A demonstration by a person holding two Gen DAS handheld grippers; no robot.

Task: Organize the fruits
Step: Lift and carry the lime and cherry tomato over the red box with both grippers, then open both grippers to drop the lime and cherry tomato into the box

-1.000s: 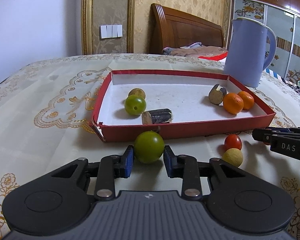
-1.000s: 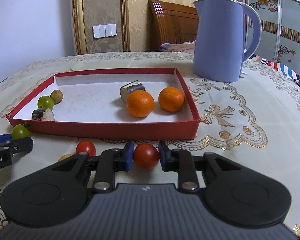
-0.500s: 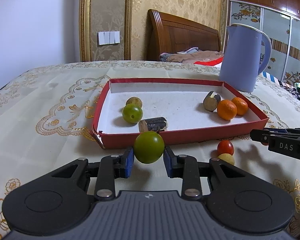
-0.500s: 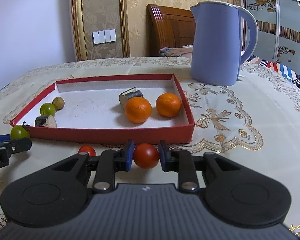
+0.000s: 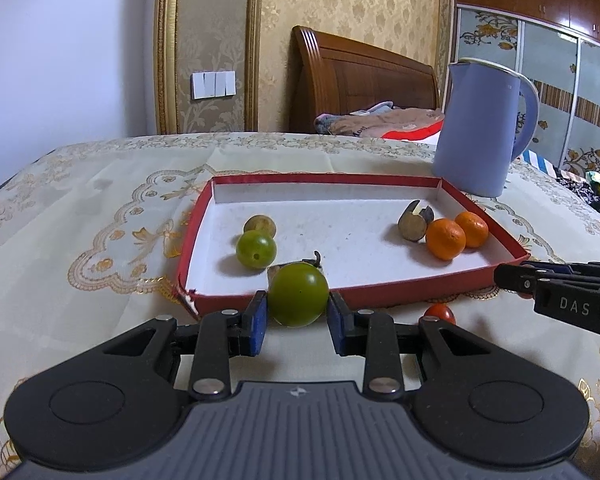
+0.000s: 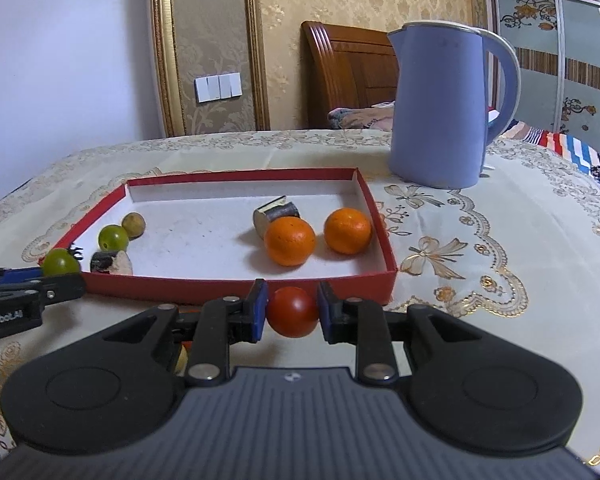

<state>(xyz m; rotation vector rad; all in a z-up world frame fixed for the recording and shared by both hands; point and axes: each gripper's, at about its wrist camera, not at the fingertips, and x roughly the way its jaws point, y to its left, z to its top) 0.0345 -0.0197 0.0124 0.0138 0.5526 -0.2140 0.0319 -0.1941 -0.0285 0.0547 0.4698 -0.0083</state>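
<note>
My left gripper is shut on a green tomato and holds it above the near edge of the red tray; the tomato also shows in the right wrist view. My right gripper is shut on a red tomato, raised in front of the tray's near wall. In the tray lie a green fruit, a brownish fruit, two oranges, and two dark cut pieces. Another red tomato lies on the cloth.
A blue kettle stands on the tablecloth behind the tray's right corner. A wooden headboard and bedding lie beyond the table. A pale fruit peeks out under my right gripper's left finger.
Both grippers have risen with their fruits, off the cloth to tray-wall height. The tray looks lower and further off in both views.
</note>
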